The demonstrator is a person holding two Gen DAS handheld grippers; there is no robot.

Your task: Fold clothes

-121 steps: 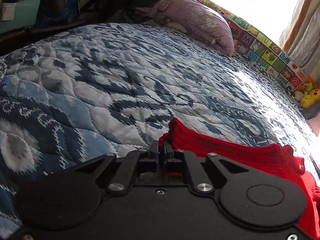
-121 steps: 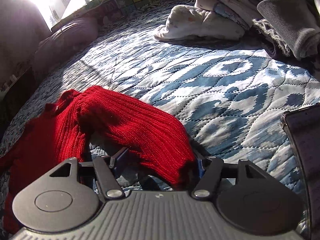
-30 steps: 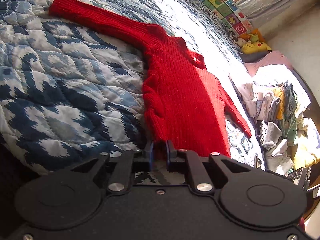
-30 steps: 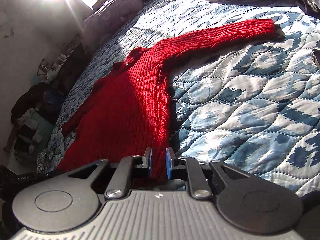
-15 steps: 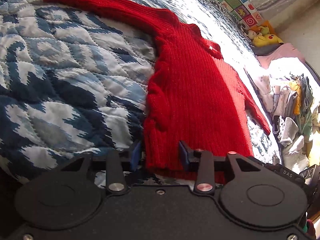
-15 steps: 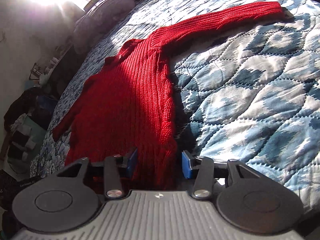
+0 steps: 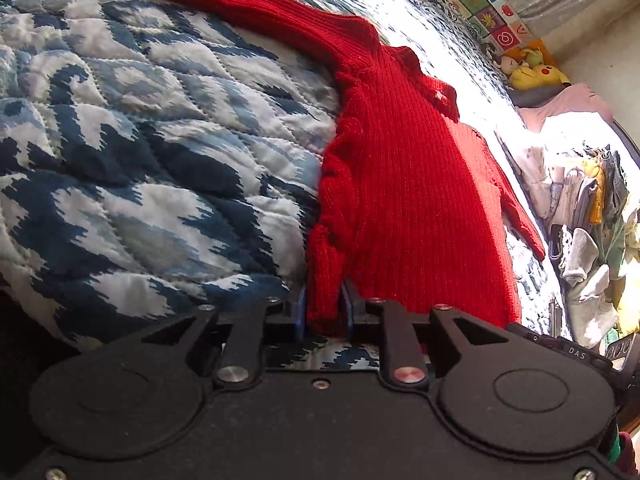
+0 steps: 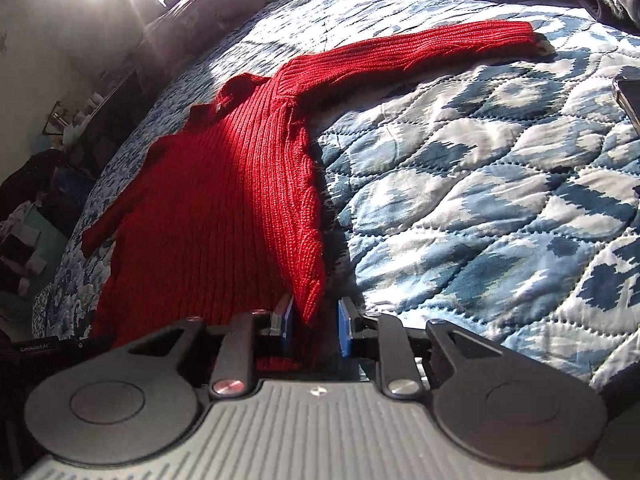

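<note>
1. A red knit sweater lies spread flat on the bed's blue-and-white quilt, both sleeves stretched outward.
2. The left tongs are narrowed onto the sweater's hem corner, the blue pads touching the fabric on both sides.
3. The right tongs stand parted around the opposite hem corner, with gaps visible beside the knit.
4. A clothes pile sits beyond the sweater.

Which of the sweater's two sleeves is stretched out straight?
The sleeve on the right gripper's side: it reaches straight out across the quilt. The other sleeve angles down close to the body.
</note>
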